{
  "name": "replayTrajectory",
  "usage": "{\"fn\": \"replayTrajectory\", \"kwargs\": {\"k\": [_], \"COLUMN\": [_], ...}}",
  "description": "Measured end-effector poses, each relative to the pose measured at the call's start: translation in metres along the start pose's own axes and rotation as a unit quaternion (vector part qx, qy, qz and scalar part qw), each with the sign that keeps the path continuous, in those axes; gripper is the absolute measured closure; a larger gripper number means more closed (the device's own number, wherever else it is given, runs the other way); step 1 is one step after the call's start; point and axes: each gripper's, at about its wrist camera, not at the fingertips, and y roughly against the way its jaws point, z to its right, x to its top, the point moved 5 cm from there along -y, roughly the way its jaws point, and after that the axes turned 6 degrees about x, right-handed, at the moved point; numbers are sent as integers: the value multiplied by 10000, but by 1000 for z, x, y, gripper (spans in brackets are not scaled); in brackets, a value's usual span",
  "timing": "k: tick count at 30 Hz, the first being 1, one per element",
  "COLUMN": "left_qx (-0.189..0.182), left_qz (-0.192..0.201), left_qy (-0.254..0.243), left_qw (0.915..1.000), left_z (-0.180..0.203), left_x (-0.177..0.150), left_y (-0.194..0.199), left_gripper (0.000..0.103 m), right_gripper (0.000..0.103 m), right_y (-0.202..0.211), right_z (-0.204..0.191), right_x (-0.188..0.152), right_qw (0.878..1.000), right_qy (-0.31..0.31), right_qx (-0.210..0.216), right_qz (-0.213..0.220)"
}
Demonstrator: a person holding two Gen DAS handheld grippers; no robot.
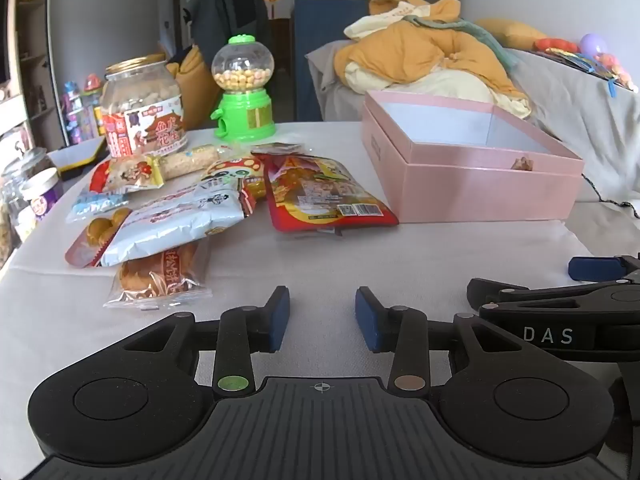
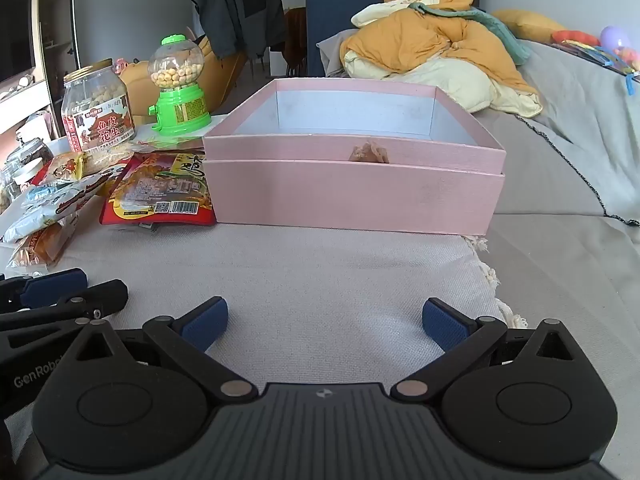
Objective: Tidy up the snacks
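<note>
Left gripper (image 1: 322, 317): nearest in the left wrist view, jaws part-way apart, nothing between them, above bare cloth (image 1: 360, 256) on the bench

Right gripper (image 2: 325, 320): jaws wide apart, nothing between them, above the same cloth; seen at the right edge of the left view, close beside the left gripper

Bun pack (image 1: 160, 276): clear wrapper, nearest of the snacks, left of the left gripper, partly under the white bag

White bag (image 1: 180, 224): lies flat over the bun pack and a red-edged pack

Blue sachet (image 1: 98, 203): small, at the left of the pile

Red bag (image 1: 324, 196): flat, barcode up, just left of the box, its right edge near the box wall

Cracker packs (image 1: 128, 174): behind the white bag, with a pale roll (image 1: 192, 162) alongside

Pink box (image 1: 472, 184): open, set in its lid, right of the snacks; white inside, floor hidden; a small brown ornament on the front wall

Peanut jar (image 1: 142, 116): gold lid, red label, behind the pile at left

Candy dispenser (image 1: 244, 92): green base, clear globe of yellow balls, right of the jar

Sofa (image 1: 580, 120): behind the bench, heaped with yellow bedding (image 1: 420, 52)
</note>
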Motion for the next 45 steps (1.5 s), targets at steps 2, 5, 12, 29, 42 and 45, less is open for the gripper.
{"fn": "replayTrajectory", "kwargs": {"k": [2, 5, 12, 29, 42, 45], "left_qx": [8, 18, 14, 20, 18, 17], "left_qz": [1, 1, -17, -7, -10, -10], "left_qy": [-10, -23, -22, -29, -26, -25], "left_qw": [10000, 10000, 10000, 10000, 10000, 10000], "left_z": [0, 0, 0, 2, 2, 2], "left_x": [0, -1, 0, 0, 0, 0], "left_y": [0, 1, -1, 1, 2, 1], "left_gripper": [60, 60, 60, 60, 60, 60], "right_gripper": [0, 0, 0, 0, 0, 0], "right_y": [0, 0, -1, 0, 0, 0], "right_z": [0, 0, 0, 0, 0, 0], "right_x": [0, 0, 0, 0, 0, 0], "right_qw": [10000, 10000, 10000, 10000, 10000, 10000], "right_qy": [-1, -2, 9, 9, 9, 9], "right_qx": [0, 1, -13, -11, -11, -11], "right_qz": [-10, -11, -31, -25, -28, -28]}}
